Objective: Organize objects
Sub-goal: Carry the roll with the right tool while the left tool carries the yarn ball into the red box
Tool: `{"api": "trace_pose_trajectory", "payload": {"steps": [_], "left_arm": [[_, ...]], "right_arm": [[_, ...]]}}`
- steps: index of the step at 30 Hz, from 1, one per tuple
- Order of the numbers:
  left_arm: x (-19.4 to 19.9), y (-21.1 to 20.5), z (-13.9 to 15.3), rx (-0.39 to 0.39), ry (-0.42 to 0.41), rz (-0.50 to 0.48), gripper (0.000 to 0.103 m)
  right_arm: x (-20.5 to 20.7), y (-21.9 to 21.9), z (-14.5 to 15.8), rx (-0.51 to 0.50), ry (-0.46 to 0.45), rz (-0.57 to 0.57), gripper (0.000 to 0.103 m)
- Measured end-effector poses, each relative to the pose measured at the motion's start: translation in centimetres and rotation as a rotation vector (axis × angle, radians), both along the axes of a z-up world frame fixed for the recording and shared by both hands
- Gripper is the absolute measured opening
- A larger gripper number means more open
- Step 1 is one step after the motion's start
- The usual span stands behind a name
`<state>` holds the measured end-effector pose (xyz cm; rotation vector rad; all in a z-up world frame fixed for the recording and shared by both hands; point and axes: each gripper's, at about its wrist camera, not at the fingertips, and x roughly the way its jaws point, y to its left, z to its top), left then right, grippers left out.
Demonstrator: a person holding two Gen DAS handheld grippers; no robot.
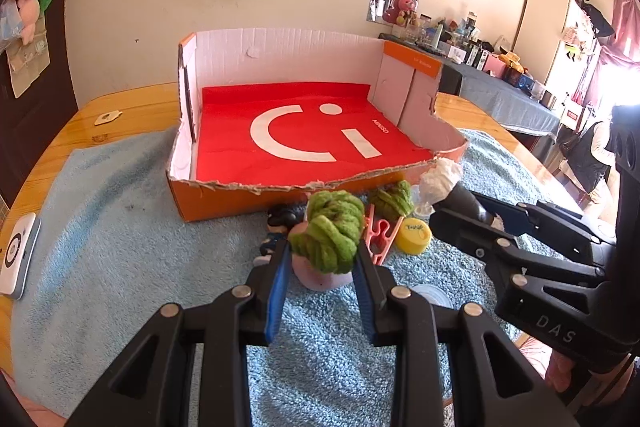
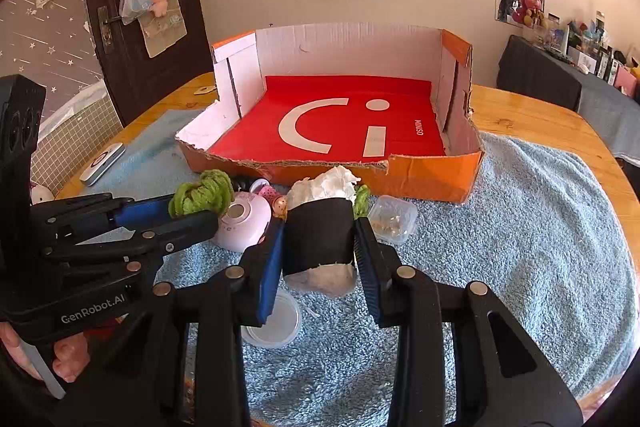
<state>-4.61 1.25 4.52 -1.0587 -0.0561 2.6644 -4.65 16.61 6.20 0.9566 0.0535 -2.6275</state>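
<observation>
Two handheld grippers each carry an item toward the open box (image 1: 280,47), centre frame. The left gripper (image 1: 322,263) is clamped on a fuzzy green yarn ball (image 1: 332,231). The right gripper (image 2: 318,255) pinches a black-wrapped white wad (image 2: 320,227). Both items hang above the blue towel (image 2: 520,247). Likely next: reach over the torn cardboard rim, then release onto the red liner (image 1: 304,115).
</observation>
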Motion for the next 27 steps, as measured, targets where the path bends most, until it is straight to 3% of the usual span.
{"api": "trace_pose_trajectory", "payload": {"steps": [15, 27], "left_arm": [[-3.0, -0.7, 1.8, -0.008, 0.024, 0.034, 0.032], [-6.6, -1.2, 2.3, -0.011, -0.005, 0.058, 0.032]], "right_arm": [[-2.9, -0.4, 1.5, -0.015, -0.004, 0.0, 0.033], [-6.5, -0.8, 2.5, -0.005, -0.022, -0.009, 0.033]]}}
